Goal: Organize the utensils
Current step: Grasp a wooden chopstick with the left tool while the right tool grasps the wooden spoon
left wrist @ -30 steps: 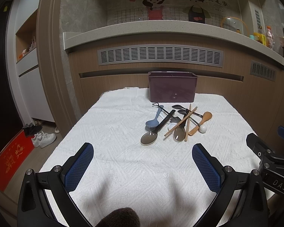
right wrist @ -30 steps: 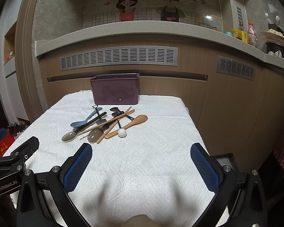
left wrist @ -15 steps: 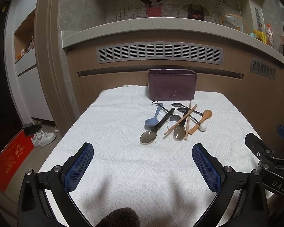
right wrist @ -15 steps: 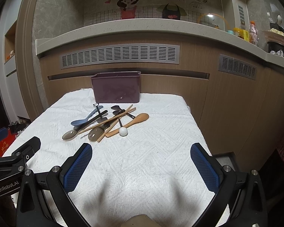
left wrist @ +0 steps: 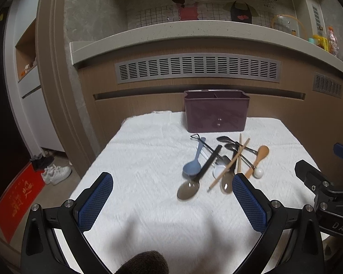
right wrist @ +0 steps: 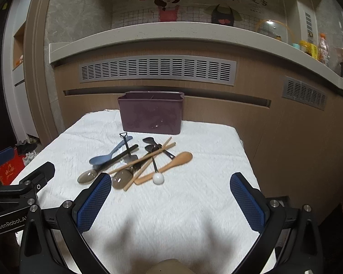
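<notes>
We see bare surface (left wrist: 137,159) along the near edge; left hand-held gripper (left wrist: 172,202) and right hand-held gripper (right wrist: 170,203) gape wide, empty.

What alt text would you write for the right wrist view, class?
The open right gripper hovers over a white cloth-covered table, short of a jumbled pile of utensils: spoons, chopsticks, a small shovel-shaped spoon. Behind the pile stands a purple utensil holder, its contents unseen.

A heap of spoons (left wrist: 195,164) and wooden chopsticks (left wrist: 228,164) is spread crosswise on the white cloth, just before an upright, empty purple holder (left wrist: 216,114).
</notes>
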`<state>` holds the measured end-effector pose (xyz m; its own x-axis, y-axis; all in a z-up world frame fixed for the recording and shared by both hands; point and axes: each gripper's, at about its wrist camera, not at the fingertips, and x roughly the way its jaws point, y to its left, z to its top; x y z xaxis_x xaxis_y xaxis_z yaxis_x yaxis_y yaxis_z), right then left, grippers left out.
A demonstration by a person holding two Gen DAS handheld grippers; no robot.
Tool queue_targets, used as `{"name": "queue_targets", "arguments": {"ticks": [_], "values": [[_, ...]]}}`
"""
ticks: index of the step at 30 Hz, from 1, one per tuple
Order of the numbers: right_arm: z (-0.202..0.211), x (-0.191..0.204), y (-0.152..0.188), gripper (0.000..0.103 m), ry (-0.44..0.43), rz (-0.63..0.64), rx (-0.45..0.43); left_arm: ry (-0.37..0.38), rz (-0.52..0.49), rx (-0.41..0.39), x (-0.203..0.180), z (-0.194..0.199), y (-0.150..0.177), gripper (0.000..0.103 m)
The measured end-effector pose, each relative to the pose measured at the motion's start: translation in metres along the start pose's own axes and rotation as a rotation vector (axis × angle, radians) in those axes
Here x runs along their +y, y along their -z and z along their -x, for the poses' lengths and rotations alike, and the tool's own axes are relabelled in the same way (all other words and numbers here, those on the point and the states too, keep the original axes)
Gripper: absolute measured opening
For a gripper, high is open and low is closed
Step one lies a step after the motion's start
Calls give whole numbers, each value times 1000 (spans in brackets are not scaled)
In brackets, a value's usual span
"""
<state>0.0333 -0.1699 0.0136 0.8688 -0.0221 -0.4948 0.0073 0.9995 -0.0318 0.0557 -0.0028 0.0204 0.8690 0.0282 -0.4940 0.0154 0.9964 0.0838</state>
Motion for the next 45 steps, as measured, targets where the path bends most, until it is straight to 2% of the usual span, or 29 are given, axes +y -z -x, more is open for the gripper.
{"name": "queue_targets", "arguments": {"ticks": [3, 8, 13, 16, 21, 26, 28, 30, 31, 32, 33, 34, 37, 38, 39, 40, 45], "values": [[-13, 2, -16, 103, -21, 22, 8, -3, -32, 5, -1, -18, -14, 103], [-39, -3, -43, 103, -15, 53, 17, 36, -87, 66, 8, -60, -37, 103], [-80, -17, -66, 103, 3, 78, 56, 186, -84, 176, 21, -112, -54, 103], [-105, -31, -69, 103, -35, 59, 109, 277, -112, 190, 18, -131, -55, 103], [-127, -36, -58, 103, -63, 129, 142, 376, -247, 294, -16, -162, -46, 103], [-139, -42, -50, 102, -104, 155, 179, 508, -234, 339, -38, -179, -49, 103], [-142, -49, -46, 102, -100, 133, 184, 550, -265, 341, -49, -179, -51, 102], [-146, -55, -42, 99, -89, 123, 183, 539, -376, 307, -64, -173, -49, 95], [-149, -58, -38, 90, -79, 126, 181, 521, -429, 292, -72, -171, -48, 90], [-151, -59, -36, 76, -76, 129, 182, 515, -464, 290, -80, -171, -48, 79], [-153, -62, -35, 68, -76, 131, 187, 529, -476, 308, -84, -174, -50, 73], [-156, -66, -33, 58, -80, 124, 195, 549, -475, 327, -91, -177, -52, 72], [-160, -78, -33, 55, -102, 74, 202, 594, -475, 359, -111, -190, -60, 69], [-161, -82, -34, 55, -104, 58, 204, 598, -488, 370, -119, -196, -63, 57], [-162, -86, -35, 55, -106, 46, 209, 594, -499, 385, -129, -202, -66, 38], [-162, -89, -35, 55, -108, 38, 213, 583, -507, 403, -137, -210, -68, 32], [-166, -108, -30, 55, -105, -29, 218, 596, -523, 492, -163, -242, -77, 29]]}}
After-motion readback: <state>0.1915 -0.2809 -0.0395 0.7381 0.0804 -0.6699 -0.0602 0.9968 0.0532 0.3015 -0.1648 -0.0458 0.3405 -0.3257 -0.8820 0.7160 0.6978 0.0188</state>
